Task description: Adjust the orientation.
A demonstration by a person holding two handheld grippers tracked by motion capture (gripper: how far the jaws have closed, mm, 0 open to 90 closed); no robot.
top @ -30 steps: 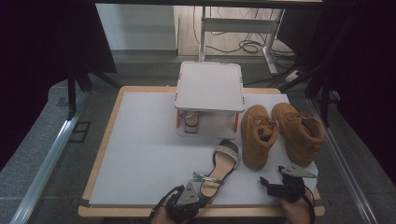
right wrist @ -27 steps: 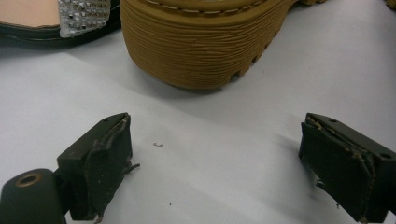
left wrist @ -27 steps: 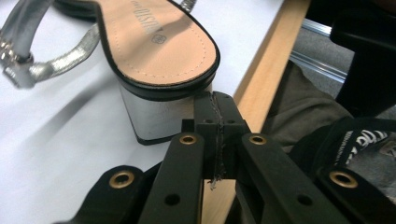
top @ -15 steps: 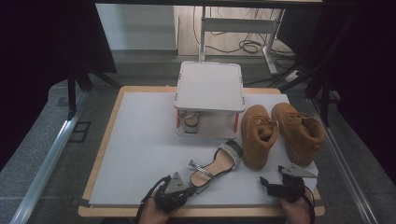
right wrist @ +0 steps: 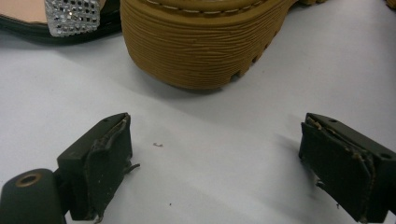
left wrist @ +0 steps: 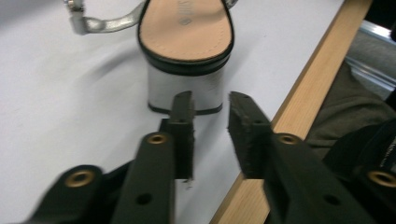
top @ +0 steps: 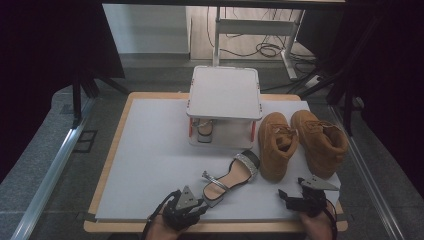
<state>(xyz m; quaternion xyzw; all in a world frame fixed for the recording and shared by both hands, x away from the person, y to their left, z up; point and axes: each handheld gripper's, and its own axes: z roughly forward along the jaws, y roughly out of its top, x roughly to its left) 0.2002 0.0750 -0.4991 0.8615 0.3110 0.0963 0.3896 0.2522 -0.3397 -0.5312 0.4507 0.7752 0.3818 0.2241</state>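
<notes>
A silver block-heel sandal (top: 231, 176) lies slantwise on the white mat, toe strap toward the boots. In the left gripper view its tan insole (left wrist: 187, 32) and silver heel (left wrist: 184, 88) stand just beyond my left gripper (left wrist: 210, 126). That gripper's jaws have just been opening; a narrow gap shows between them with nothing in it. In the high view the left gripper (top: 202, 204) sits at the sandal's heel end by the front edge. My right gripper (right wrist: 215, 158) stands wide open over bare mat, short of a tan boot's sole (right wrist: 201, 42).
Two tan boots (top: 275, 142) (top: 322, 142) stand at the right. A white two-level shelf (top: 225, 92) sits at the back middle with another sandal (top: 202, 130) under it. The table's wooden edge (left wrist: 289, 107) runs close beside the left gripper.
The left gripper dragged the sandal's heel leftward, turning the shoe slantwise, then opened and let the heel go. The right gripper has stayed put.
</notes>
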